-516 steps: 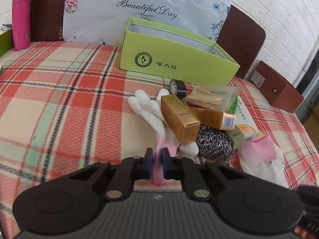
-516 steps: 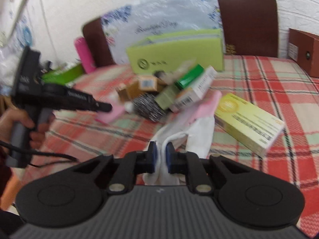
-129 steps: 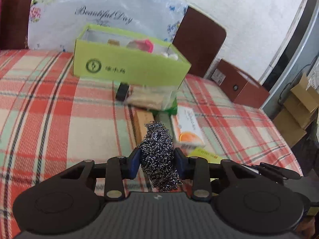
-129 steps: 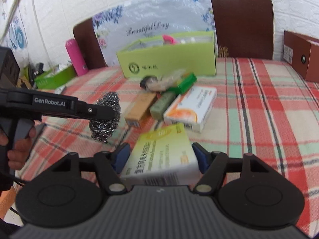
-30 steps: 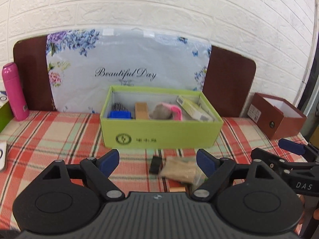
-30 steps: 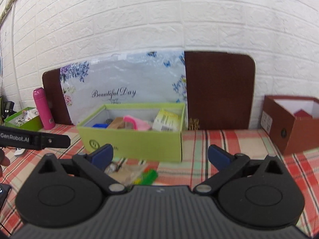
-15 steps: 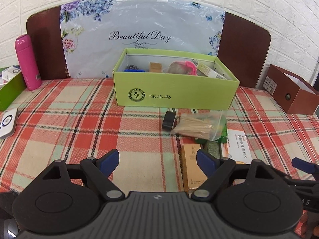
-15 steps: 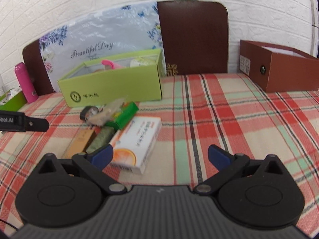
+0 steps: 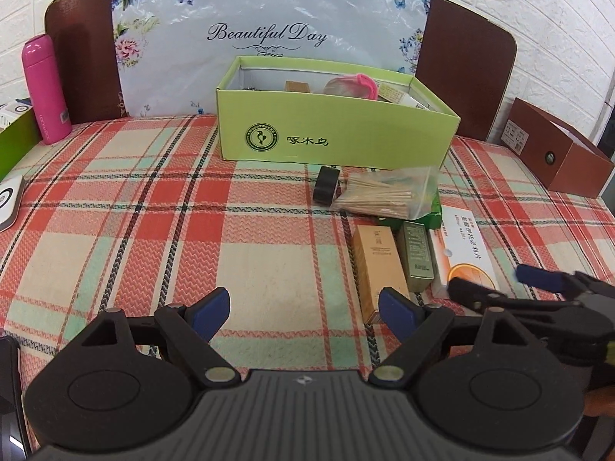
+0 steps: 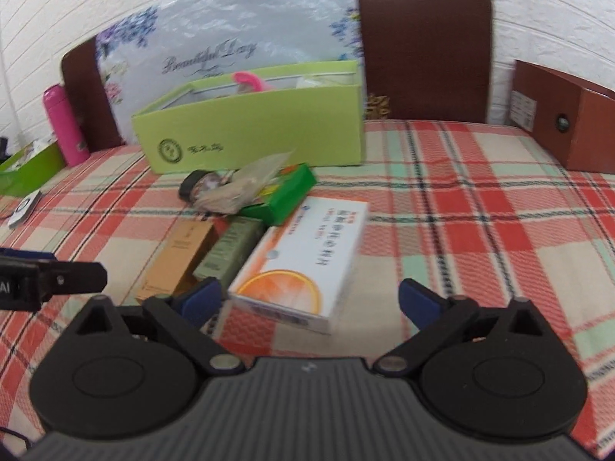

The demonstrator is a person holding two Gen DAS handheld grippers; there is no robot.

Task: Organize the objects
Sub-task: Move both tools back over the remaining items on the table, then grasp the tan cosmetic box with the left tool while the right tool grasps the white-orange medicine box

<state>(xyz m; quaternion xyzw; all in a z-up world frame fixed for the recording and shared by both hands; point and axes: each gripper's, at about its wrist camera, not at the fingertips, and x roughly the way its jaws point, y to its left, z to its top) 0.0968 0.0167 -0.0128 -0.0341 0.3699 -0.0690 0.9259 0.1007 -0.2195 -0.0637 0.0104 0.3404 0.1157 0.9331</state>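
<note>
A lime green box (image 9: 334, 142) stands at the back of the plaid table and holds several items; it also shows in the right wrist view (image 10: 265, 130). In front of it lie a black tape roll (image 9: 326, 189), a bag of toothpicks (image 9: 388, 194), a green box (image 10: 286, 192), a tan box (image 9: 378, 265), an olive box (image 9: 417, 255) and a white and orange medicine box (image 10: 303, 261). My left gripper (image 9: 303, 311) is open and empty, low over the table left of the tan box. My right gripper (image 10: 309, 301) is open and empty, with the medicine box's near end between its fingers.
A pink bottle (image 9: 44, 88) and a green tray (image 9: 15, 138) stand at the far left. A white device (image 9: 7, 203) lies at the left edge. A brown box (image 9: 557, 161) sits at the far right. A floral bag (image 9: 269, 38) leans on chair backs behind.
Both grippers have come down and forward toward the pile of objects. The right gripper now straddles the white and orange medicine box. Both stay open.
</note>
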